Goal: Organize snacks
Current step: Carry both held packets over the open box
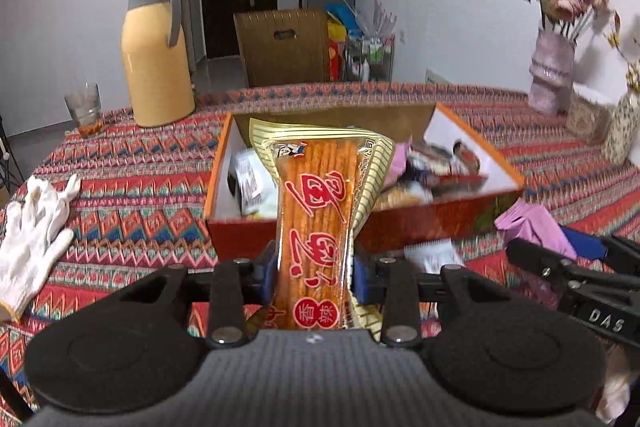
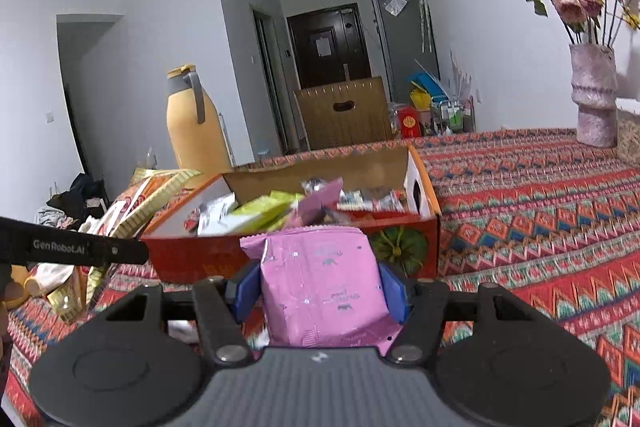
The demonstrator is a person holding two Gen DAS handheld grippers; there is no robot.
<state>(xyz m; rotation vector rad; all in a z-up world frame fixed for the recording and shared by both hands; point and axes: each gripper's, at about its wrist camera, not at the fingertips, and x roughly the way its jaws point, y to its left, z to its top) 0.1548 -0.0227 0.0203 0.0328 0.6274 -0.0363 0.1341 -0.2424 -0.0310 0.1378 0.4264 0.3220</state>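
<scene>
Nearest us, our left gripper (image 1: 314, 273) has its jaws clenched on an orange spicy-stick packet (image 1: 316, 223), held upright just before the red snack box (image 1: 420, 223). Our right gripper (image 2: 320, 291) grips a pink snack pouch (image 2: 324, 287) at that box's near wall. Inside the box lie mixed snack packets (image 2: 256, 213). Left of the box, farther back on the tabletop (image 1: 140, 187), stands a yellow thermos jug (image 1: 154, 55).
</scene>
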